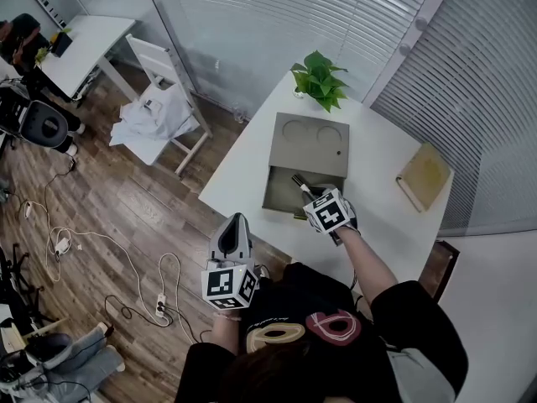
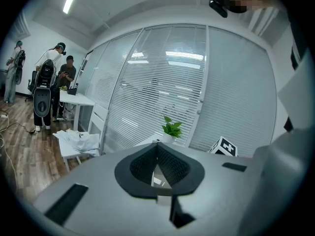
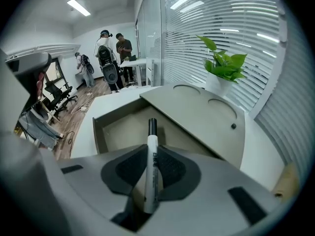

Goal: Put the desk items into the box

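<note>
We see a potted plant (image 1: 320,80) at the far corner of the white table (image 1: 248,164), close to the blinds (image 1: 252,15). Off the table's left edge, on the wood floor (image 1: 126,200), stands a white chair (image 1: 161,61) with a pale cloth (image 1: 151,120) heaped on its seat. Beyond it we make out a second white table (image 1: 88,40). White cables (image 1: 84,240) trail across the floor to a power strip (image 1: 161,306). Farther off, people (image 3: 110,45) stand by that second table.

R gripper (image 3: 151,149) gripping, angled down – L gripper (image 2: 157,150) closed, level.
</note>
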`<state>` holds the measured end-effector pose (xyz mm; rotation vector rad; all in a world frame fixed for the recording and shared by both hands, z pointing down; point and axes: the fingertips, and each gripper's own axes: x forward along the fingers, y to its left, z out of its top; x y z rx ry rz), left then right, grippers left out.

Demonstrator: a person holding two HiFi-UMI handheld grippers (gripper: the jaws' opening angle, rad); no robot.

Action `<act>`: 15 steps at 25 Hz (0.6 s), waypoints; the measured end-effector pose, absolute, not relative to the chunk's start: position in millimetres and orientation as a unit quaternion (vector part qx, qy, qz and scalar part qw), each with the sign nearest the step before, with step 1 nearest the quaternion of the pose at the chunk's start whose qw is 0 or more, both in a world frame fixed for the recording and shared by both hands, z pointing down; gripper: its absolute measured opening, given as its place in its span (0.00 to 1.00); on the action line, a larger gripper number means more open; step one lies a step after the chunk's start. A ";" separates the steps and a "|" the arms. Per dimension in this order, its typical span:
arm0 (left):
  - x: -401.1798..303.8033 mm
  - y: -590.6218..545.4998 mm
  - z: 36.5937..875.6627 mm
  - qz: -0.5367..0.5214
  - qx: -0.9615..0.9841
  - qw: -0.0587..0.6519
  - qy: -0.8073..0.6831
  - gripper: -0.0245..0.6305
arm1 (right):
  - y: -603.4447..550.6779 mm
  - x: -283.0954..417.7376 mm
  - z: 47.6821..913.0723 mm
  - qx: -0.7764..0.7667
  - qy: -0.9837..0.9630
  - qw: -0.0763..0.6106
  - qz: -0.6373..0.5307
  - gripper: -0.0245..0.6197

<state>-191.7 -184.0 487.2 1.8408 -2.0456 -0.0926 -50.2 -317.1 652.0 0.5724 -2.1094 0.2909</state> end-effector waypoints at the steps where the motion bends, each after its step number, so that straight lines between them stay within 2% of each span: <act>1: -192.3 -183.9 487.0 -0.033 0.656 0.193 -0.729 0.06 | -316.8 -51.4 653.0 0.229 -0.853 0.453 0.120 0.15; 15: -203.8 -179.5 488.3 -0.032 0.642 0.194 -0.741 0.06 | -321.4 -58.5 667.0 0.223 -0.843 0.472 0.128 0.15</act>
